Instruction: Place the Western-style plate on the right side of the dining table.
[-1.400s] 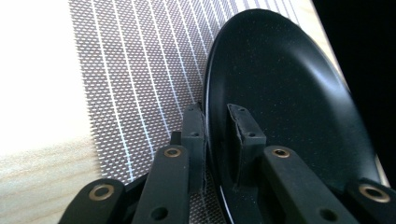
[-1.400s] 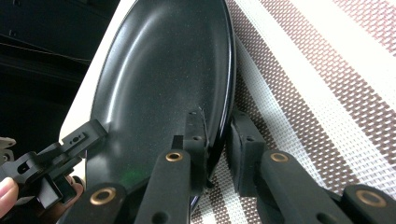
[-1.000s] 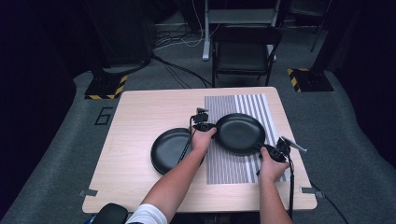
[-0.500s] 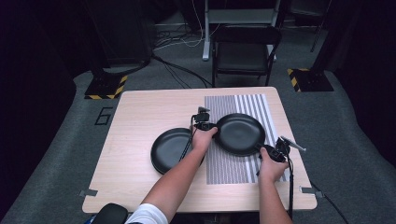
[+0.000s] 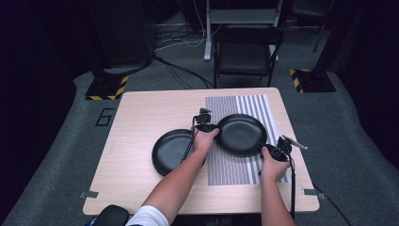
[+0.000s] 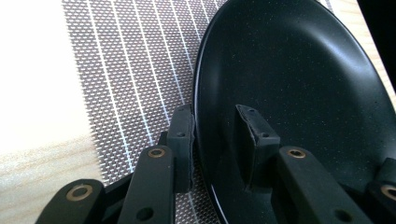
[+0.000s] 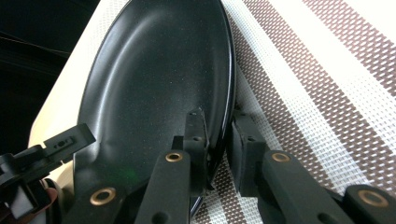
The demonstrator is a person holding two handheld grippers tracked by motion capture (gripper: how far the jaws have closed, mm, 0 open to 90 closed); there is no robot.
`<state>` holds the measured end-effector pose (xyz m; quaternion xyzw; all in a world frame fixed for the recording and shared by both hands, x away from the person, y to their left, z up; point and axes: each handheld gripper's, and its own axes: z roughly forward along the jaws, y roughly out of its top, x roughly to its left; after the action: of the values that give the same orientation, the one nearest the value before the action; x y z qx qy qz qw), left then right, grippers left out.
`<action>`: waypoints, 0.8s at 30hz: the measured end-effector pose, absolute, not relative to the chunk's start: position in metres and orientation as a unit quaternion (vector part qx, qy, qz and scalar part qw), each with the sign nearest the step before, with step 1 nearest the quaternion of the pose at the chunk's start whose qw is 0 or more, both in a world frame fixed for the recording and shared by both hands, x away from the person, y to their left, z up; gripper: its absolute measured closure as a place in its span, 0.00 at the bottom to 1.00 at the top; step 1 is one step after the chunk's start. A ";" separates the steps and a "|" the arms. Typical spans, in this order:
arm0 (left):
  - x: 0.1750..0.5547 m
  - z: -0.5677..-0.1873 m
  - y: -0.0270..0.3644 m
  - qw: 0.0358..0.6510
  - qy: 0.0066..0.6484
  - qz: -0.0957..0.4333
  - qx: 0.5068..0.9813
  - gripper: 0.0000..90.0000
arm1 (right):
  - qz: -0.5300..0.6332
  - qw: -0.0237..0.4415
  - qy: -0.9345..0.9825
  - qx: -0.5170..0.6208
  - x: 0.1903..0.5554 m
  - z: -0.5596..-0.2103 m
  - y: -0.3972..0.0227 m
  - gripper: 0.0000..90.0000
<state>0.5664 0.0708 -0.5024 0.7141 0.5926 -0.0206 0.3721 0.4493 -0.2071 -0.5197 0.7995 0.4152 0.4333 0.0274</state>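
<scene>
**Now: two grippers at the rim of one black plate**

Seen from the high view, a black plate [image 5: 241, 134] sits on the striped placemat [image 5: 244, 165] toward the right half of the wooden table [image 5: 141, 188]. The left gripper [image 5: 210, 127] meets this plate's rim at about nine o'clock, and the right gripper [image 5: 266, 148] meets it at about four o'clock. A second black plate [image 5: 170, 151] lies on the bare wood just beside the mat, at eight o'clock from the first, partly under the person's left forearm. A dark chair [image 5: 244, 54] stands beyond the table at twelve o'clock.

Next, the left gripper view: the left gripper [image 6: 215, 140] straddles the rim of the black plate [image 6: 299, 84], one jaw outside over the placemat [image 6: 135, 74], the other inside over the plate's dark face. Its jaws have just been opening; a clear gap shows between the inner pad and the rim, so the rim sits between them without being squeezed.

Finally, the right gripper view: the right gripper [image 7: 217, 140] has its jaws drawn close on the rim of the black plate [image 7: 154, 84], one pad on the inner face, the other against the underside by the placemat [image 7: 327, 93]. The rim is clamped between them. The left gripper [image 7: 42, 154] appears at eight o'clock, at the plate's opposite edge.
</scene>
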 end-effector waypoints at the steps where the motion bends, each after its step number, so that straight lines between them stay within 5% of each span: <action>1: 0.566 -0.502 0.071 0.374 0.594 -0.022 0.712 0.77 | 0.431 0.030 0.419 0.799 0.449 -0.519 -0.207 0.86; 24: 0.564 -0.489 0.089 0.393 0.589 -0.002 0.706 0.74 | 0.426 0.101 0.453 0.777 0.439 -0.497 -0.212 0.78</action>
<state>0.5638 0.0891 -0.4895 0.7057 0.5894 -0.0025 0.3931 0.4393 -0.2120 -0.4969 0.7766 0.4529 0.4261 0.1009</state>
